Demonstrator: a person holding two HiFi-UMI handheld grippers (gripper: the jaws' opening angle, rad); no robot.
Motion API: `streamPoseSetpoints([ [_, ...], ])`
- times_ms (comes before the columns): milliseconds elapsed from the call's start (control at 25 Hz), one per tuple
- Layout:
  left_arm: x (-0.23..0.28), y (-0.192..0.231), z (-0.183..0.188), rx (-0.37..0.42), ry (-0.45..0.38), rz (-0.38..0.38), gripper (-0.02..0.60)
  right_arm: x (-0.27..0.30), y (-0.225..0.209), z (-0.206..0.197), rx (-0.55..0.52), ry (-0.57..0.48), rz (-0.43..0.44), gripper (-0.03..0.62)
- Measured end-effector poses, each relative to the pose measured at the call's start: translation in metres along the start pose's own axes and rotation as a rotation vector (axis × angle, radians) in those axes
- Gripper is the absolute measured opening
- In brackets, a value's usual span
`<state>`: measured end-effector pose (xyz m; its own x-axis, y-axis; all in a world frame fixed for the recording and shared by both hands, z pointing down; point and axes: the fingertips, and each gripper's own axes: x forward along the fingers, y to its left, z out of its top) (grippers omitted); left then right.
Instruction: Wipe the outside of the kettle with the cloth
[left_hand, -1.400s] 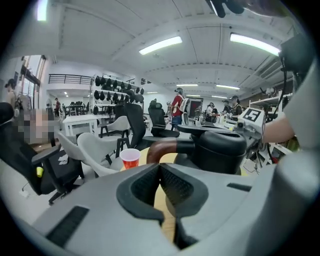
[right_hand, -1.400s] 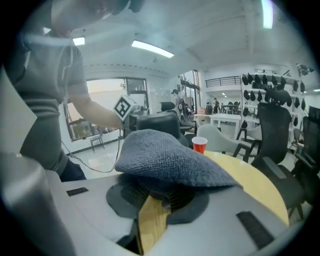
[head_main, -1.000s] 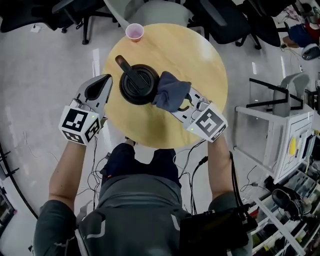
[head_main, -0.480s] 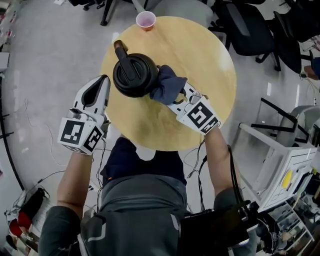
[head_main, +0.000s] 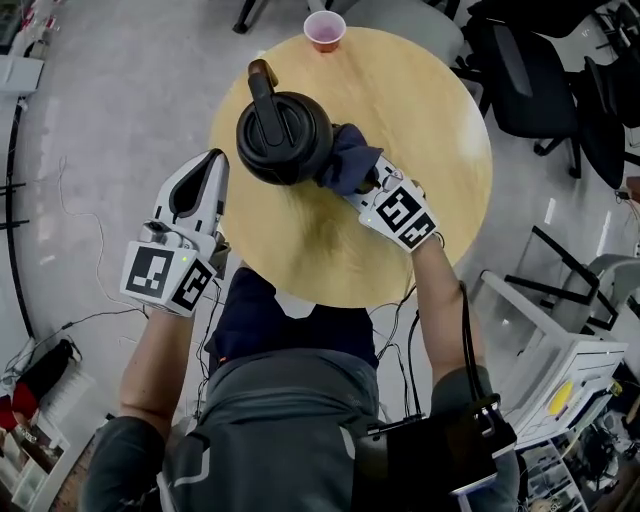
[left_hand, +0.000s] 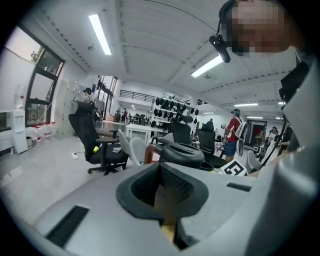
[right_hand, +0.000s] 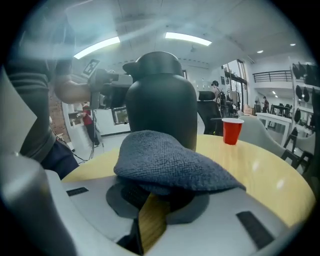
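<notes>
My right gripper (head_main: 368, 182) clenches a bunched dark blue cloth (head_main: 350, 160) against the round black kettle's (head_main: 285, 138) side; my left gripper (head_main: 210, 160) is closed, empty.

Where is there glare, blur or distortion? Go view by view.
Right gripper view: hazy glare across the top, left edge smeared; kettle and cloth clear. Left gripper view: strong fisheye bend, foreground soft. Head view: sharp, faint sheen on the table.
</notes>
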<state>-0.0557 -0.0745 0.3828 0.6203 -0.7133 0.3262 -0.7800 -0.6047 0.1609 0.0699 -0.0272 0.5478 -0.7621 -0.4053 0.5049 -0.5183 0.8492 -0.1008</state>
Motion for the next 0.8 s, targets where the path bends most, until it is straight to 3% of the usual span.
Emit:
streamPoseSetpoints([
  [280,-0.013,-0.003,0.003,-0.004,0.001,0.036,0.009,-0.005,0.001,0.001,-0.016,0.043,0.031,0.094],
  [520,-0.032,-0.016,0.029,-0.006,-0.012,0.077,0.009,-0.052,0.004,0.077,-0.076,-0.082,0.04,0.094],
  [800,-0.047,-0.023,0.045,-0.04,-0.018,0.1,0.009,-0.072,0.006,0.148,-0.162,-0.159,0.134,0.097],
])
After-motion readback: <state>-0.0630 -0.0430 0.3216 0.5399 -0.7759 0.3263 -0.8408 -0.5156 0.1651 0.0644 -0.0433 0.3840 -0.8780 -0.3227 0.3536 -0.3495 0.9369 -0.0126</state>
